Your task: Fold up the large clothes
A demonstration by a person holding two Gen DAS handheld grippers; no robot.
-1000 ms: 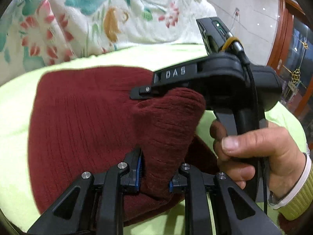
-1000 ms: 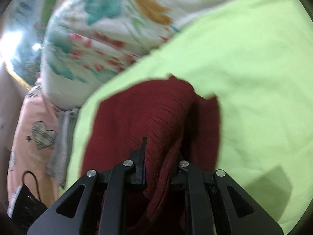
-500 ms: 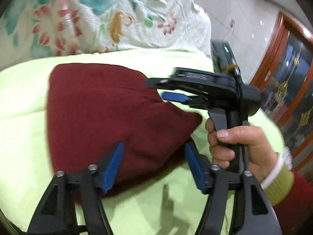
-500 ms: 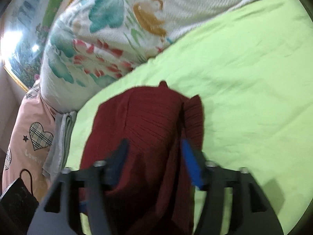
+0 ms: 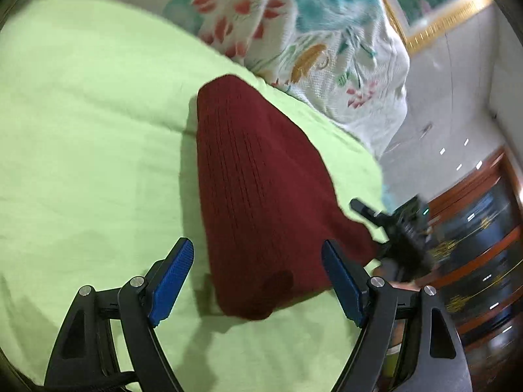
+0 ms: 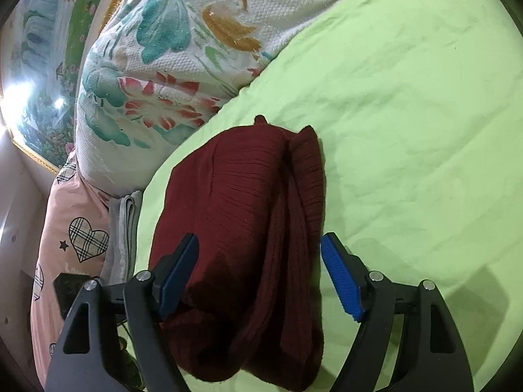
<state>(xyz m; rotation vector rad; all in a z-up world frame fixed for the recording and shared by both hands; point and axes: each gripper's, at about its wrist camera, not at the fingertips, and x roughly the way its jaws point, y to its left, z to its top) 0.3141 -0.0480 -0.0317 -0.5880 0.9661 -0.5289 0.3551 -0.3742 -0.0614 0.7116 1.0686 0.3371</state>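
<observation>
A dark red knitted sweater (image 5: 261, 189) lies folded in a thick bundle on the lime green bedsheet (image 5: 81, 130). My left gripper (image 5: 255, 243) hovers over its near end, jaws opening, blue pads (image 5: 173, 277) clear of the knit on both sides. In the right wrist view the sweater (image 6: 235, 222) shows its stacked layers. My right gripper (image 6: 260, 237) straddles it, jaws opening too, with its pads (image 6: 341, 281) not pressing on the cloth. The right gripper (image 5: 392, 228) also appears blurred at the sweater's far right corner in the left wrist view.
A floral quilt (image 5: 327, 49) is heaped at the head of the bed. Beside it lie a pink pillow with plaid hearts (image 6: 81, 228) and a folded grey cloth (image 6: 124, 228). A dark wooden cabinet (image 5: 474, 254) stands past the bed's right edge.
Both grippers went from shut on the sweater's fold to open, and the fold dropped onto the bundle. The left gripper swung sideways and rolled; the right one drew back slightly.
</observation>
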